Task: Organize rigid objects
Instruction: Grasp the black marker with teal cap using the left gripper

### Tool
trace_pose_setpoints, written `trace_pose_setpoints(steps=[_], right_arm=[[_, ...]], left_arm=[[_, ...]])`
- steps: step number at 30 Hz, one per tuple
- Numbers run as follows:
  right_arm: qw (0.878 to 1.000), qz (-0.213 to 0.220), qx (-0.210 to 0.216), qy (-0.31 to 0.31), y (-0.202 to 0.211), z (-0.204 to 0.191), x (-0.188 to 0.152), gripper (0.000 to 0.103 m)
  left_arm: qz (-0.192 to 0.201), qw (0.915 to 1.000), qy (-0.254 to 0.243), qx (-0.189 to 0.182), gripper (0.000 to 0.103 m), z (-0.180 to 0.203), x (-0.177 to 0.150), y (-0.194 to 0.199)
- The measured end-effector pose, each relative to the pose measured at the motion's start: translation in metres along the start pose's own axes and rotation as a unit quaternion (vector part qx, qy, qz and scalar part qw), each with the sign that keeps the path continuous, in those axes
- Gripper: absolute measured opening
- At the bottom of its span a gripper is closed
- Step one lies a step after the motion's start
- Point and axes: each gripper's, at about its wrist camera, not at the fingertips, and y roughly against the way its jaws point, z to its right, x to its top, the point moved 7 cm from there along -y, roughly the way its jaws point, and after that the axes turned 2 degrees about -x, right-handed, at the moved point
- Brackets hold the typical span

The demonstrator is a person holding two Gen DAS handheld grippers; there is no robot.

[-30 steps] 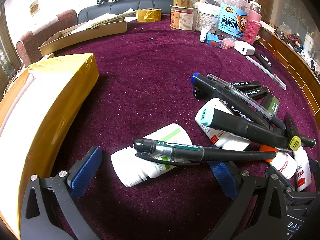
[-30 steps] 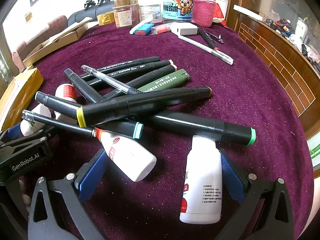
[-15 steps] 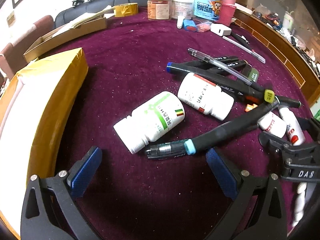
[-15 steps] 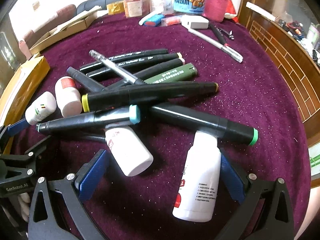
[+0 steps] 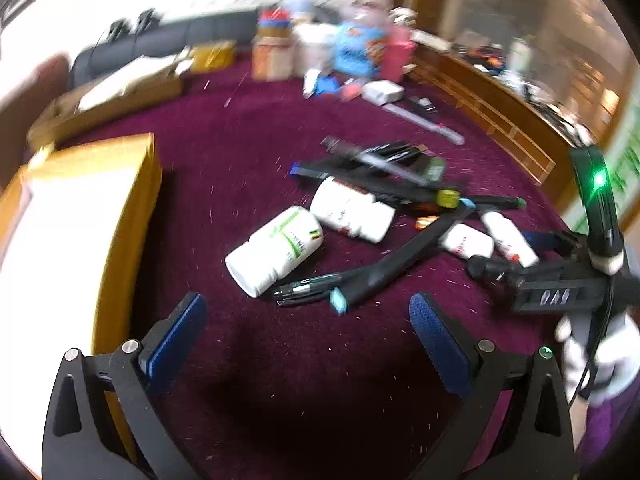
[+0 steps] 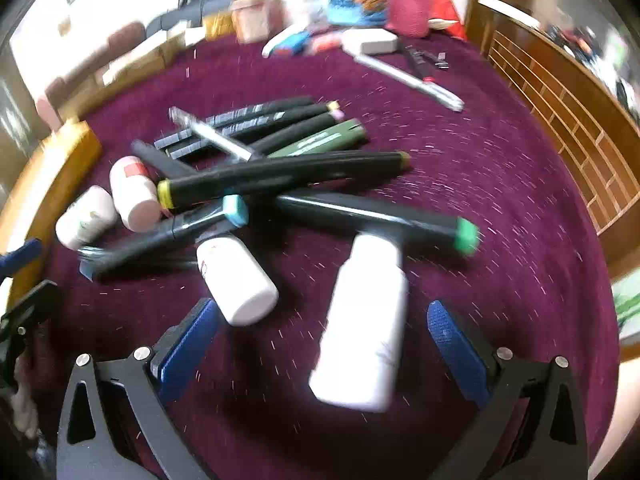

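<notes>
Now left gripper (image 5: 308, 340) pulled back from pen (image 5: 308, 290); both grippers' fingers spread, empty; right gripper (image 6: 320, 332) straddles bottle (image 6: 362, 320).

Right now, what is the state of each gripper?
Left gripper: open, holding nothing.
Right gripper: open, holding nothing; a white bottle lies between its fingers.

Fuzzy purple cloth (image 6: 480, 168); glossy white plastic bottle (image 6: 364, 324).

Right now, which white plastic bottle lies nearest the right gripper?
The tall white bottle with a narrow neck, lying between the right gripper's open blue pads; the stubbier white bottle lies just beyond its left pad.
</notes>
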Motion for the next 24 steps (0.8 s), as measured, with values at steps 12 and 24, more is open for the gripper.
trace_pose_setpoints(steps=[12, 24], right_arm=[[0.962, 0.163, 0.085, -0.202, 0.015, 0.079, 0.041, 0.098], [0.971, 0.153, 0.076, -0.169, 0.01, 0.068, 0.034, 0.092]], left_arm=[[-0.018, 0.9883, -0.139, -0.059, 0.065, 0.078, 0.025, -0.025], [-0.07, 0.9879, -0.116, -0.075, 0.021, 0.084, 0.022, -0.063]])
